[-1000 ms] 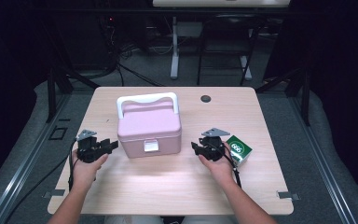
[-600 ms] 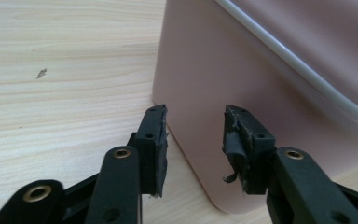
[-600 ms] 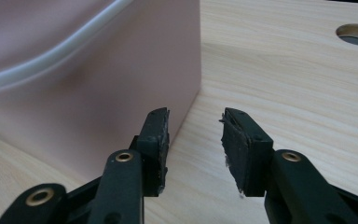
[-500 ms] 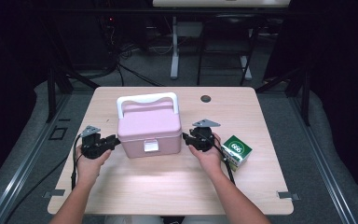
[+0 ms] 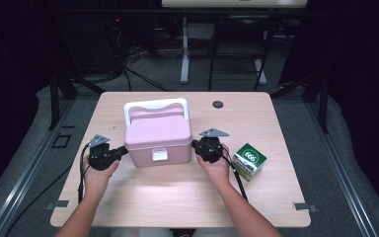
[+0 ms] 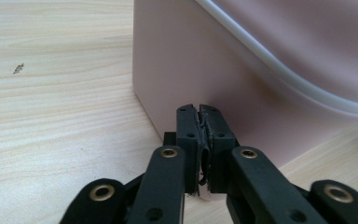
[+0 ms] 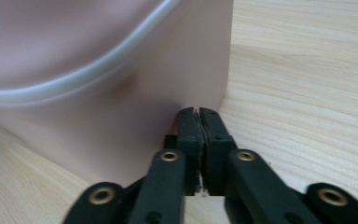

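Here, in the high view, a light wooden table (image 5: pixel 143 197) stands in a dark room, seen from above the person's side. A pink lidded box (image 5: pixel 158 136) with a white carrying handle (image 5: pixel 155 105) and a small white latch on its near face sits a little left of the table's middle. The person's forearms come in from the bottom edge. The left gripper (image 5: pixel 123 150) lies just at the box's left side, low down, and the right gripper (image 5: pixel 194 144) just at its right side, so the box sits between the two. A small green carton (image 5: pixel 249 160) with white print lies near the right hand, apart from the box. A small dark round disc (image 5: pixel 218 104) is set in the tabletop towards the far edge.

Next, in the left gripper view, the left gripper (image 6: pixel 199 108) has its two black jaws pressed together with nothing between them; they have just been closing. Their tips rest at the foot of the box's pink side wall (image 6: pixel 205 60), close to its corner; whether they touch it cannot be told. The white handle (image 6: pixel 279 70) curves across the upper right.

Last, in the right gripper view, the right gripper (image 7: pixel 197 111) likewise has its jaws brought together empty, having just been closing, with the tips at the box's pink wall (image 7: pixel 121 112) near its corner. The white handle (image 7: pixel 88 70) arcs across the upper left, and bare wood lies to the right.
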Available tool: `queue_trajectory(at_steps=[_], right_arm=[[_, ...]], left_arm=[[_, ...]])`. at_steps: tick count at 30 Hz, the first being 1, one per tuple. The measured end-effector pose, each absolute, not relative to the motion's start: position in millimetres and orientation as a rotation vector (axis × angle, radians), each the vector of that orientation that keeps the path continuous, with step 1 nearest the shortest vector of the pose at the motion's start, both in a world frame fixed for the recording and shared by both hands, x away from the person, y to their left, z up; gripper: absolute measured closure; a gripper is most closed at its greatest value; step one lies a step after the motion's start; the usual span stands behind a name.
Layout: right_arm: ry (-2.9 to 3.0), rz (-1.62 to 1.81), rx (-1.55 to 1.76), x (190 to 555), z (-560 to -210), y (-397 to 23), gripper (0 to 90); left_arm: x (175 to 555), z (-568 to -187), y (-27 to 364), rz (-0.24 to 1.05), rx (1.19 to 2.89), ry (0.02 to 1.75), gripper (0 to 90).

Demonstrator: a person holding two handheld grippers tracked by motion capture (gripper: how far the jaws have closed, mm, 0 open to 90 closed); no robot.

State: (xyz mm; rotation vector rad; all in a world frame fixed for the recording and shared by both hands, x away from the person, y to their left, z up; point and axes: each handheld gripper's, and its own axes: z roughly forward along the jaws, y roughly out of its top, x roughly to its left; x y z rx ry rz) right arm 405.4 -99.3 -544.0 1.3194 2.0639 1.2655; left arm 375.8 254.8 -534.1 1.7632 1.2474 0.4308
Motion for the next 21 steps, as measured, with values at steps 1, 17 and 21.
queue_trajectory(at_steps=[1, 17, 21], right_arm=[[2.058, 1.254, 1.319, 404.5, -543.7, -98.0, 90.0], [2.079, 1.199, 1.312, 395.3, -539.9, -96.1, 90.0], [2.091, 1.177, 1.312, 390.4, -538.3, -99.2, 90.0]], left_arm=[[375.8, -534.1, 254.8, 0.431, 1.763, 1.247, 89.2], [371.5, -532.3, 250.1, 0.460, 1.770, 1.269, 89.7], [367.6, -530.9, 247.4, 0.449, 1.795, 1.254, 89.7]])
